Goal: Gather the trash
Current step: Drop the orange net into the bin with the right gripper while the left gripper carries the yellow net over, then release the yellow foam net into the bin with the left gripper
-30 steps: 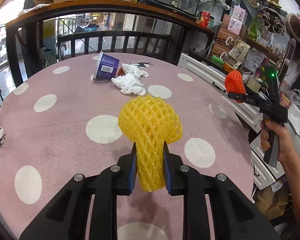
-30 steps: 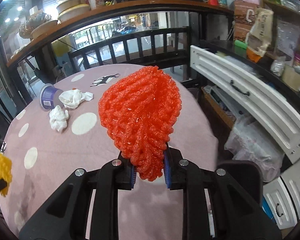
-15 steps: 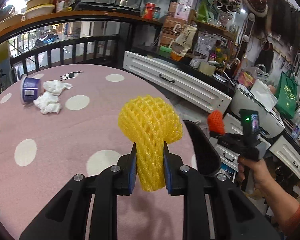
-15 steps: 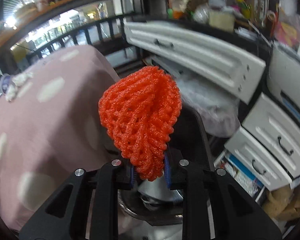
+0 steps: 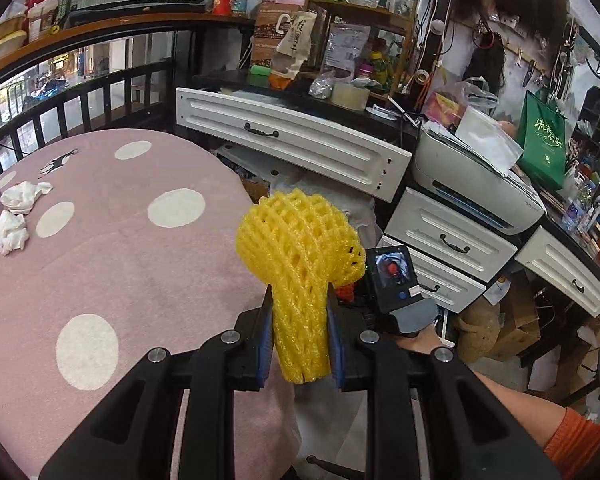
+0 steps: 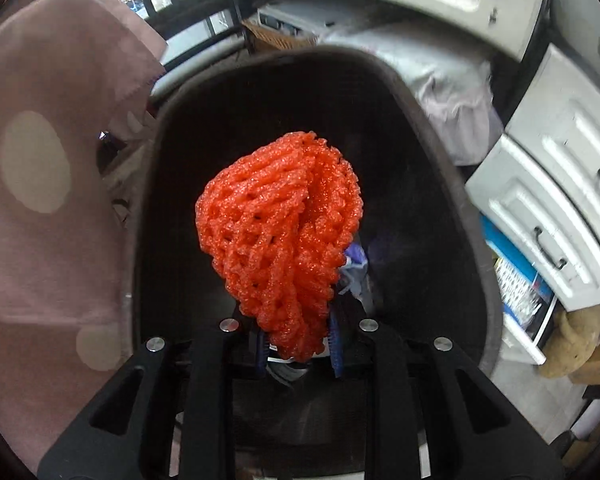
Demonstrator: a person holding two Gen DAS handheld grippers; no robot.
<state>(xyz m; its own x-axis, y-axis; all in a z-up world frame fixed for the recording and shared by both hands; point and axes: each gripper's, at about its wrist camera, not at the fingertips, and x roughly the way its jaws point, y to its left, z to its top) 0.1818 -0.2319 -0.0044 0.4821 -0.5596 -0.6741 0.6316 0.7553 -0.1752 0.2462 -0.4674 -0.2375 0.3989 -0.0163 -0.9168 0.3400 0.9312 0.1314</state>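
Disposal step: right gripper (image 6: 298,346) pinches orange foam net (image 6: 278,236) over black bin (image 6: 476,240), ready to release; left gripper (image 5: 298,338) clamps yellow foam net (image 5: 300,256) beside pink table (image 5: 100,264), likely next.

Cluttered shop: packed goods shelves (image 5: 332,12), printer (image 5: 472,184), white drawers (image 5: 292,140).

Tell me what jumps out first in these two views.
In the right wrist view, the orange foam net fills the centre, clamped in the right hand-held gripper directly over the open black bin. In the left view, the yellow foam net stands pinched in the left hand-held gripper beside the pink polka-dot table.
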